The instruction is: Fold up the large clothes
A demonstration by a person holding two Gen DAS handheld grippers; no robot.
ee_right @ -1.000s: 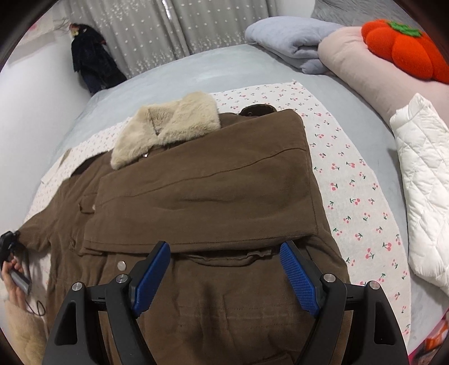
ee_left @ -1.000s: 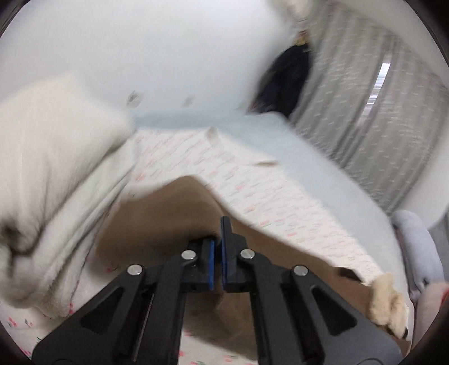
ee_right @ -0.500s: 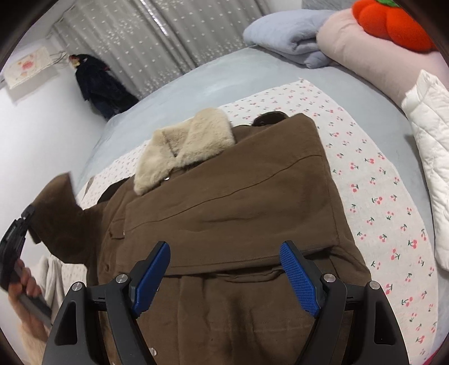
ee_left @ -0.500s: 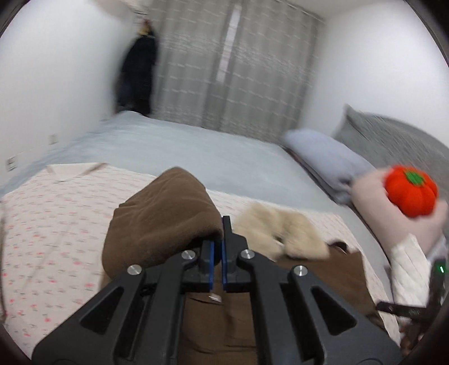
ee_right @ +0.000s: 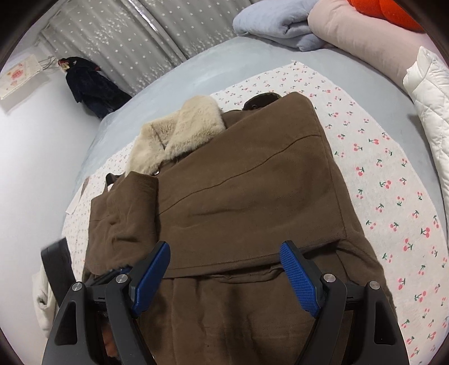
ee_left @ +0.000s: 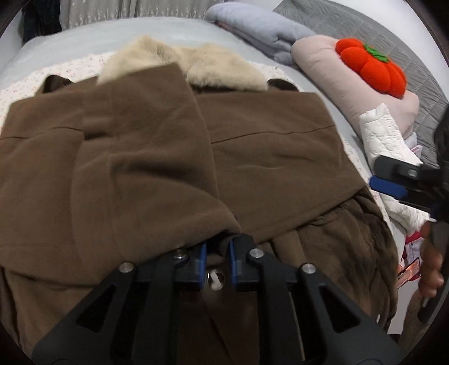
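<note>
A large brown coat (ee_left: 266,157) with a cream fur collar (ee_left: 213,67) lies on a cherry-print sheet (ee_right: 387,179) on the bed. Both sleeves are folded across its front. My left gripper (ee_left: 217,252) sits at the cuff of the left sleeve (ee_left: 146,168), jaws a small gap apart, the cuff edge just above them. My right gripper (ee_right: 224,269) is open and empty above the coat's (ee_right: 247,202) lower front. It shows at the right edge of the left wrist view (ee_left: 393,185).
A white quilted jacket (ee_right: 429,112) lies at the right. A pink pillow (ee_left: 350,73) with an orange pumpkin plush (ee_left: 370,67) and a folded grey-blue blanket (ee_right: 275,25) are at the bed's head. A dark garment (ee_right: 89,87) hangs by the curtain.
My left gripper carried the left sleeve up and over, and laid it across the coat's front. Its jaws have parted slightly. The right gripper stayed open above the coat.
</note>
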